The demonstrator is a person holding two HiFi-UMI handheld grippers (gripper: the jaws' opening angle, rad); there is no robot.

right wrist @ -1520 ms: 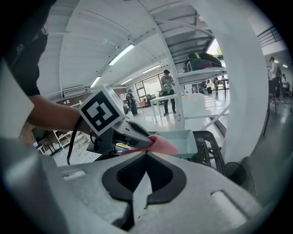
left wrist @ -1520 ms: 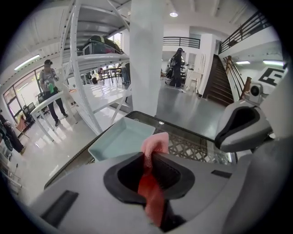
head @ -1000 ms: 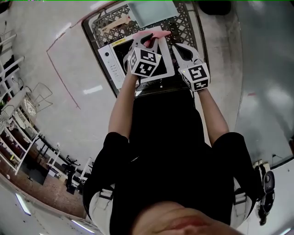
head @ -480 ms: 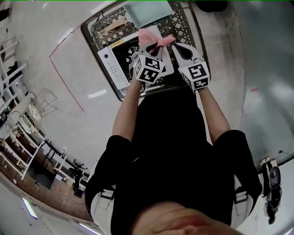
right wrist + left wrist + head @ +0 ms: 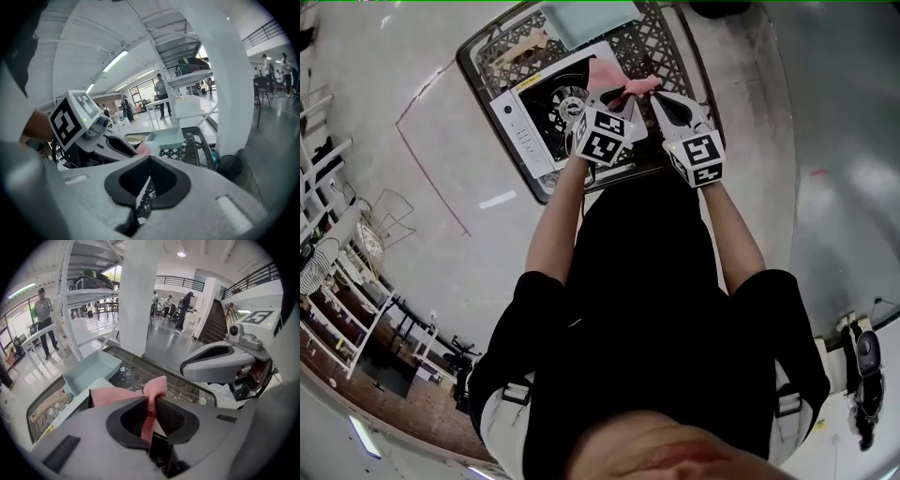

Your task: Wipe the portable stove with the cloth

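We are pinching the pink cloth (image 5: 157,387) in the left gripper (image 5: 151,401), jaws clamped on a fold, and holding it over the far right corner of the portable stove (image 5: 539,108). The right gripper (image 5: 149,161) is hovering just beside it, jaws together with nothing between them. The stove is sitting on a dark lattice table (image 5: 670,52), near a pale teal tray (image 5: 91,369). Glossy grey floor (image 5: 412,178) is surrounding the table. A white column (image 5: 138,291) is standing behind it, and a person (image 5: 44,319) is standing in the hall beyond.

stove (image 5: 542,96) on mesh table (image 5: 677,58), cloth (image 5: 607,75) over stove, tray (image 5: 586,17) behind
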